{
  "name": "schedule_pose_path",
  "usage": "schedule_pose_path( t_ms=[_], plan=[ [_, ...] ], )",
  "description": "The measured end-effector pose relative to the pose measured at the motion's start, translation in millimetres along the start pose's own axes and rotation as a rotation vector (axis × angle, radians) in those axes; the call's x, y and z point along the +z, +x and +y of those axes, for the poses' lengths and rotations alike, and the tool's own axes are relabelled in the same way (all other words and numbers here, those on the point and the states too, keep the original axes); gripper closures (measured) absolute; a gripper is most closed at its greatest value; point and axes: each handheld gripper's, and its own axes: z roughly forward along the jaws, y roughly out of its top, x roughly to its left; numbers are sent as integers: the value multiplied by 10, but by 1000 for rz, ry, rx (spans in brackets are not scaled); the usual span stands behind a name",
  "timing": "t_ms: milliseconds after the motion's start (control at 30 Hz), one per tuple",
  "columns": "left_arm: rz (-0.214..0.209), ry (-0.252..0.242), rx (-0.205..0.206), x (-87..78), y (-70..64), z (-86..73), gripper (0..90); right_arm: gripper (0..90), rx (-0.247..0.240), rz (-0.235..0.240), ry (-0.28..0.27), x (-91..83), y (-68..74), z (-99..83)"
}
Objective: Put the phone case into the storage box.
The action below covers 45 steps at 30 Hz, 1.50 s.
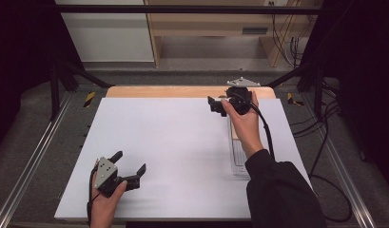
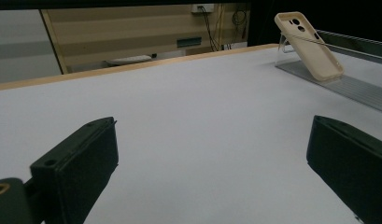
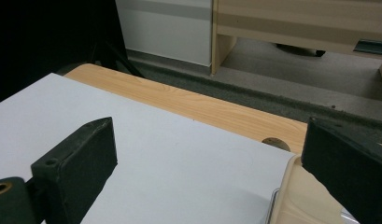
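**Right gripper closes in on a propped phone case**

A beige phone case [image 2: 309,45] leans tilted on a clear stand [image 2: 347,84] at the far right of the white table [image 1: 173,142]. The right gripper [image 1: 217,105] hovers at the stand's far end, jaws spread wide, with the case's top edge [image 3: 300,196] just beside one jaw and nothing held. The left gripper [image 1: 131,167] rests at the near left, well apart, jaws also wide and empty.

The case looks light, thin and somewhat flexible, probably smooth; a pinch across its long edges near the upper end seems safest. The stand looks light too and may slide or tip if nudged. The sheet around it is bare, so little blocks the approach.
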Motion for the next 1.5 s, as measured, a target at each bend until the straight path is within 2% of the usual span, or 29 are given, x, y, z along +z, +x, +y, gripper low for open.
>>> schedule_pose_path(
  t_ms=[500,667,1500],
  plan=[
    [-2,-2,-1,2,1,-3,19,44,-9,10,5,-27,2,10],
    [-3,-1,0,4,-1,-3,19,45,-23,-15,2,-34,-14,9],
    [-3,0,1,1,2,-4,19,45,-22,-53,-92,-189,-81,-68]
  ],
)
